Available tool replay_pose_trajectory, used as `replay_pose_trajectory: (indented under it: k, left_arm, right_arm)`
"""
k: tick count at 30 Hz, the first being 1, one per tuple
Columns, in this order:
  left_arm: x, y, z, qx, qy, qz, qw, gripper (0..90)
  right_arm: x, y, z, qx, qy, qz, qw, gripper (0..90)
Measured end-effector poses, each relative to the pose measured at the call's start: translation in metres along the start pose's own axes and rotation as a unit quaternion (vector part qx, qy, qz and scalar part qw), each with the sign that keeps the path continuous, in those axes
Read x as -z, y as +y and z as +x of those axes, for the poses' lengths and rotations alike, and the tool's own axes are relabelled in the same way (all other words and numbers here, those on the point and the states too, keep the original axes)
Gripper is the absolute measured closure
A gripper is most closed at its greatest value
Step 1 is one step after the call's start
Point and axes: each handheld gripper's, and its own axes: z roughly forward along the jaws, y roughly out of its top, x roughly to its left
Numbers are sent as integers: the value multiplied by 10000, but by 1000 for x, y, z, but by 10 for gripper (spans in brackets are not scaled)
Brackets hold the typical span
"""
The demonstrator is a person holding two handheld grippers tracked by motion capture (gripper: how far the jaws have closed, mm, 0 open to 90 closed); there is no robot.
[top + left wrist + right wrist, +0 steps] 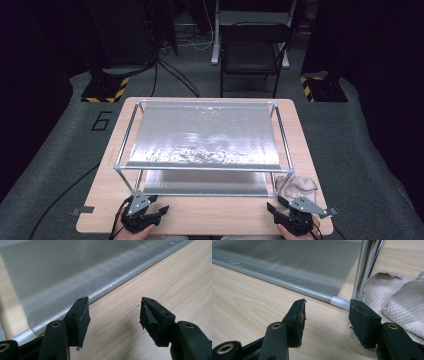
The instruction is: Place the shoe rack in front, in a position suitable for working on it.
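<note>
A metal-tube rack (202, 168) with two silvery mesh shelves stands in the middle of the wooden table (210, 215). A crumpled beige cloth (296, 186) lies at its front right corner, beside the chrome leg (365, 270). My left gripper (156, 210) sits open at the front left, its jaws just short of the lower shelf's hem (100, 293). My right gripper (274, 205) is open at the front right, near the rack's leg and the beige cloth (397, 300). Both hold nothing.
A black folding chair (252, 50) stands beyond the table's far edge. Two stands with yellow-black striped bases (105, 90) flank it on the grey floor. Bare wood (210, 205) runs along the table's front, between the grippers.
</note>
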Motion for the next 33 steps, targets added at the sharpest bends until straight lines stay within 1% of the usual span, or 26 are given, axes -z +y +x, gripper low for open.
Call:
replay_pose_trajectory:
  k: [1, 2, 3, 5, 6, 7, 8, 9, 10, 11, 12, 13, 14, 15, 16, 19, 20, 21, 23, 24, 25, 26, 27, 29, 30, 33]
  left_arm:
    - [0, 0, 0, 0, 0, 0, 10000, 409]
    - [1, 1, 0, -45, 74, -38, 10000, 411]
    - [1, 1, 0, -45, 74, -38, 10000, 413]
    - [3, 2, -1, -11, 56, -57, 10000, 411]
    - [6, 3, -1, 53, -10, 15, 10000, 411]
    - [7, 4, -1, 48, -2, -19, 10000, 409]
    - [8, 6, -1, 91, 10, -33, 10000, 409]
    - [10, 8, 0, 64, -32, 20, 10000, 409]
    - [13, 11, -1, 216, -15, -60, 9997, 409]
    - [13, 11, -1, 216, -15, -60, 9997, 410]
    - [17, 16, -2, 354, -61, -69, 9993, 411]
    - [17, 16, -2, 354, -61, -69, 9993, 411]
    - [21, 23, 0, 300, -15, -121, 9995, 410]
    - [21, 23, 0, 300, -15, -121, 9995, 409]
    - [26, 28, 0, 457, -61, -200, 9987, 409]
    - [29, 33, 1, 413, -61, -246, 9988, 409]
    - [31, 36, 1, 353, -25, -251, 9991, 409]
    - [31, 38, 0, 396, -31, -296, 9988, 409]
    - [32, 43, -1, 260, -69, -260, 9993, 409]
    - [32, 45, -1, 257, -95, -252, 9993, 409]
    - [32, 47, -2, 222, -126, -251, 9994, 410]
    - [33, 48, -3, 208, -137, -274, 9993, 413]
    - [34, 50, -3, 189, -140, -285, 9993, 413]
    - [35, 53, -4, 198, -147, -281, 9993, 415]
    - [37, 54, -4, 177, -153, -275, 9993, 415]
    - [43, 59, -5, 185, -130, -366, 9991, 415]
  right_arm:
    - [0, 0, -1, 23, 40, 34, 10000, 460]
    - [0, 0, -1, 16, 17, 39, 10000, 451]
    - [0, 0, -1, 16, 17, 39, 10000, 451]
    - [1, 1, -1, 0, -45, 48, 10000, 451]
    - [2, 2, -2, -40, -66, 28, 10000, 449]
    - [3, 3, -4, -84, -45, -27, 10000, 446]
    - [4, 4, -5, -98, -88, -59, 9999, 447]
    - [4, 4, -5, -98, -88, -59, 9999, 447]
    - [6, 7, -7, -135, -125, -66, 9998, 448]
    - [6, 7, -7, -135, -125, -66, 9998, 448]
    - [9, 12, -10, -176, -132, -50, 9997, 447]
    - [9, 12, -10, -176, -132, -50, 9997, 447]
    - [12, 18, -11, -185, -168, -80, 9997, 438]
    - [12, 18, -11, -185, -168, -80, 9997, 438]
    - [14, 24, -14, -193, -214, -146, 9995, 442]
    - [14, 28, -18, -155, -157, -132, 9997, 445]
    - [14, 32, -21, -92, -223, -144, 9996, 443]
    - [14, 32, -21, -92, -223, -144, 9996, 443]
    - [12, 34, -24, -54, -268, -182, 9995, 443]
    - [11, 34, -23, -152, -267, -185, 9994, 444]
    - [10, 35, -24, -87, -287, -193, 9994, 448]
    - [9, 35, -24, -108, -302, -194, 9993, 455]
    - [8, 37, -25, -98, -245, -172, 9995, 461]
    - [8, 39, -25, -33, -244, -171, 9995, 480]
    - [7, 41, -24, -53, -247, -170, 9995, 496]
    - [7, 44, -24, 44, -305, -154, 9994, 569]
